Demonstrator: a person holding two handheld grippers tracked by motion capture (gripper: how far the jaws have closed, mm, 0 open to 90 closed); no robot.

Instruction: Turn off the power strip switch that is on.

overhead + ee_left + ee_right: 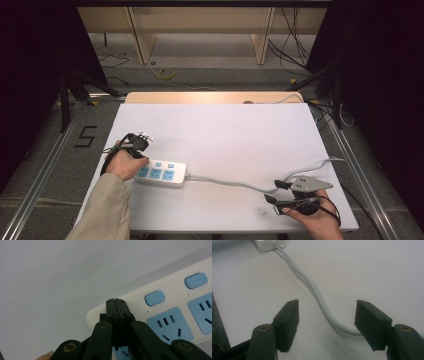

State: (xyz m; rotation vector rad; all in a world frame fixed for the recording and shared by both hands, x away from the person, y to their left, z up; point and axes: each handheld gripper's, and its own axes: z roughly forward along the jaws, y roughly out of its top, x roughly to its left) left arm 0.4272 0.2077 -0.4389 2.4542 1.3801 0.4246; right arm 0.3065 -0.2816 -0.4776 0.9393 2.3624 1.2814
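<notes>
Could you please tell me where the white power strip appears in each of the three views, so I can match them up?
High view: power strip lies left of centre, beside the left hand.
Left gripper view: it fills the lower right, under the shut jaws.
Right gripper view: just its end shows, top left.
Shared landmark: its grey cable on the white table.

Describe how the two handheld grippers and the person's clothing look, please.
Both grippers, left and right, are black with two jaws and brass-coloured pivot pins. The right carries a grey three-cornered plate; black cables trail from each. The left arm wears a beige sleeve.
</notes>
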